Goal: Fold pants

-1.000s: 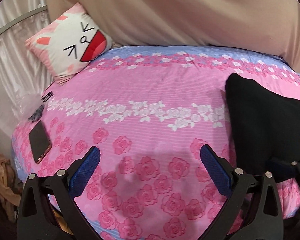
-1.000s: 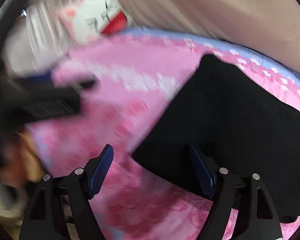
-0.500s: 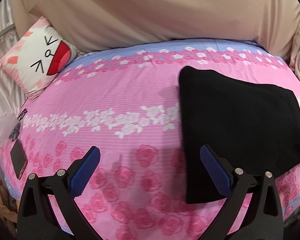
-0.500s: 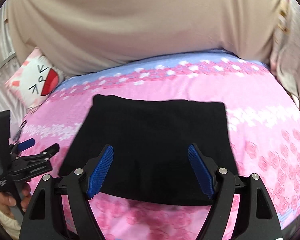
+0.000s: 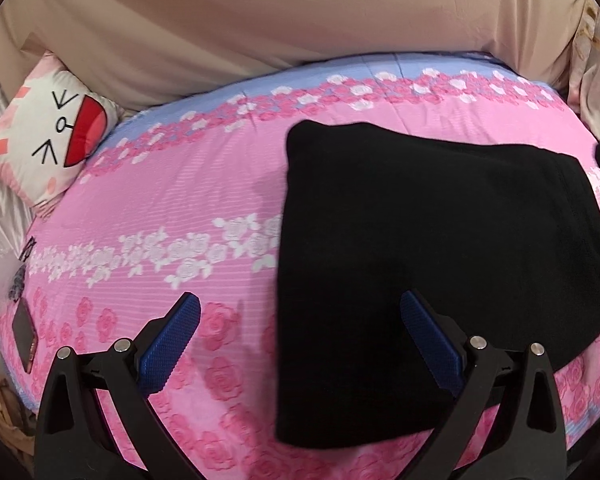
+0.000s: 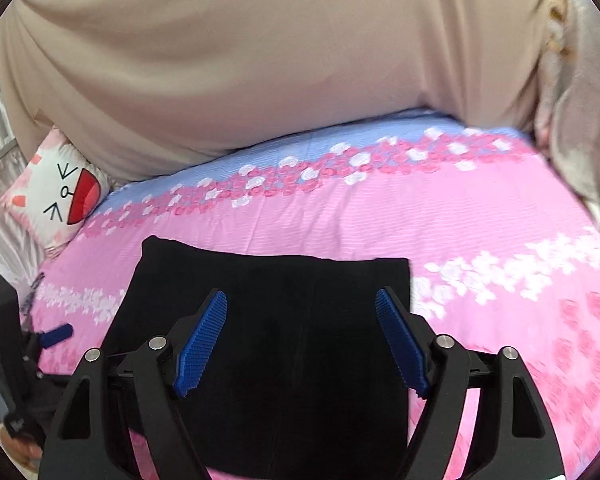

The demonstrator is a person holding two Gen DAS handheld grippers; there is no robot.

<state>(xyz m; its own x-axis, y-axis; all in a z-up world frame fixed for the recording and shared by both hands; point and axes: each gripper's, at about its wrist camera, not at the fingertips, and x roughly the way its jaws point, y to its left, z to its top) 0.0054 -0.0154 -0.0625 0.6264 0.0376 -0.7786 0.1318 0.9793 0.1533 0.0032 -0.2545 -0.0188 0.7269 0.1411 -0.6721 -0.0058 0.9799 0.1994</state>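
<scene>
Right wrist view: your right gripper [image 6: 300,344] is hanging over the folded black pants [image 6: 268,320] on the pink rose bedspread [image 6: 500,220], fingers apart with nothing pinched.

Those fingers have just been closing in a bit, but the blue pads [image 6: 200,344] only frame the cloth from above and don't press on it. From the left wrist view, your left gripper [image 5: 300,344] is spread wide and empty too, its right pad over the near left part of the pants [image 5: 420,260], the left pad over bare bedspread [image 5: 160,184]. Pants sit folded flat, toward the right of the bed in that view. Cat-face pillow [image 5: 48,136] sits at the far left, and a phone [image 5: 24,336] lies at the bed's left edge.
</scene>
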